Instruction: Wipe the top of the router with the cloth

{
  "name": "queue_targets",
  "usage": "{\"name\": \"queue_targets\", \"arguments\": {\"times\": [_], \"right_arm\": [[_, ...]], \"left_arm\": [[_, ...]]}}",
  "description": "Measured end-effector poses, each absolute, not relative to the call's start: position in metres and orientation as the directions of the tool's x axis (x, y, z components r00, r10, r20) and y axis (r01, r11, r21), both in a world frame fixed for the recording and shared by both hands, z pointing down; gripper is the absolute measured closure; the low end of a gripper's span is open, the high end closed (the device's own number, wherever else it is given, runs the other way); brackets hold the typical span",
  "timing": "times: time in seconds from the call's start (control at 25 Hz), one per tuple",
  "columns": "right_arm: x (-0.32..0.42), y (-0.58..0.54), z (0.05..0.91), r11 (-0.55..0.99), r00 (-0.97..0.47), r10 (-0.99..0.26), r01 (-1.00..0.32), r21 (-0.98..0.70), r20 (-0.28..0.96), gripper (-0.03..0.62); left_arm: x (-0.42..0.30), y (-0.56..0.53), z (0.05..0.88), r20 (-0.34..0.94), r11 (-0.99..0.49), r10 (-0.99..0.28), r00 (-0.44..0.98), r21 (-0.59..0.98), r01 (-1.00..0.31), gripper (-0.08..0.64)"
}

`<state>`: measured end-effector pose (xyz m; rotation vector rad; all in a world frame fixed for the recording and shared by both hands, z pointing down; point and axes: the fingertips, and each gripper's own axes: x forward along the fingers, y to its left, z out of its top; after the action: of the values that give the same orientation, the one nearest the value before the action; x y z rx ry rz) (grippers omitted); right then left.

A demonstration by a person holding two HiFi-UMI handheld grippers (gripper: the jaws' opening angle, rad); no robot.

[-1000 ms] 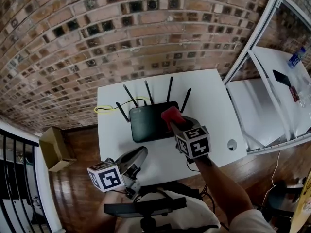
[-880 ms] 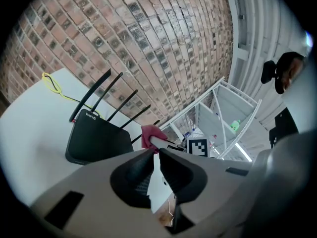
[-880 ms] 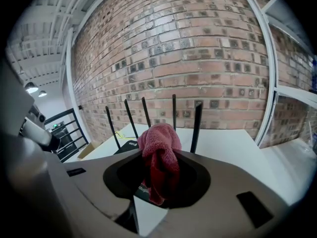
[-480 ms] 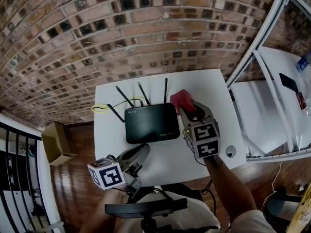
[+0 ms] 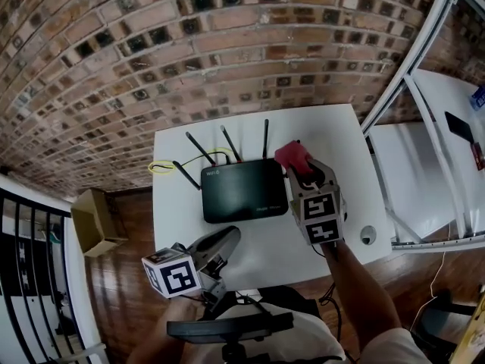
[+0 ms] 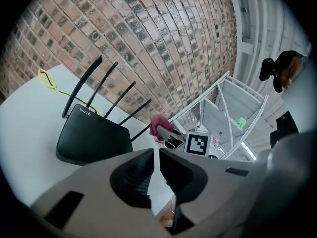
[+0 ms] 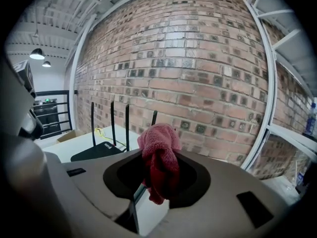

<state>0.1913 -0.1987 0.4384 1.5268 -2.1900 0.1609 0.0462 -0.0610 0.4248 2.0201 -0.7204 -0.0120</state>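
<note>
- The white rectangular bench point(image 5: 326, 131) stands against a wall of red-brown brick point(image 5: 227, 51); a dark wooden plank floor point(image 5: 121, 279) surrounds it.
- The flat black router point(image 5: 242, 190) lies near the middle of the bench. Four thin black antennas rise along its rear edge, on the wall side.
- A thin yellow cable point(image 5: 162, 167) loops on the bench at the router's rear left corner.
- The right gripper point(image 5: 303, 174) is clenched on the fluffy red cloth point(image 5: 293, 155). In the right gripper view the cloth bunches above the jaws and hangs down between them.
- The cloth sits just beside the router's rear right corner, off its top surface. Whether it touches the bench cannot be told.
- The left gripper point(image 5: 224, 240) is at the front edge of the bench, well apart from the router. Its jaws are drawn together to a narrow slit with nothing between them.
- A small round opening point(image 5: 368, 236) shows in the bench near its front right corner.
- A brown cardboard box point(image 5: 95, 222) stands on the floor to the left of the bench, and a black metal railing point(image 5: 30, 279) runs beyond it.
- To the right, a white metal frame point(image 5: 409, 67) leans past a second white table point(image 5: 417, 173).
</note>
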Motion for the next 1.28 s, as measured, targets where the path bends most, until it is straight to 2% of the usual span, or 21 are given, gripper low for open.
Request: {"name": "queue_targets", "arguments": {"times": [0.32, 0.76, 1.28], "right_arm": [[0.184, -0.193, 0.493, 0.307, -0.192, -0.818, -0.943, 0.13, 0.542, 0.454], [0.178, -0.189, 0.544, 0.236, -0.104, -0.737, -0.966, 0.11, 0.668, 0.454], [0.179, -0.191, 0.568, 0.192, -0.064, -0.688, -0.977, 0.097, 0.723, 0.454]], "left_arm": [[0.014, -0.06, 0.432, 0.3, -0.39, -0.441, 0.846, 0.784, -0.482, 0.525], [-0.006, -0.066, 0.426, 0.273, -0.425, -0.391, 0.879, 0.793, -0.436, 0.525], [-0.016, -0.074, 0.426, 0.27, -0.429, -0.38, 0.885, 0.796, -0.427, 0.525]]}}
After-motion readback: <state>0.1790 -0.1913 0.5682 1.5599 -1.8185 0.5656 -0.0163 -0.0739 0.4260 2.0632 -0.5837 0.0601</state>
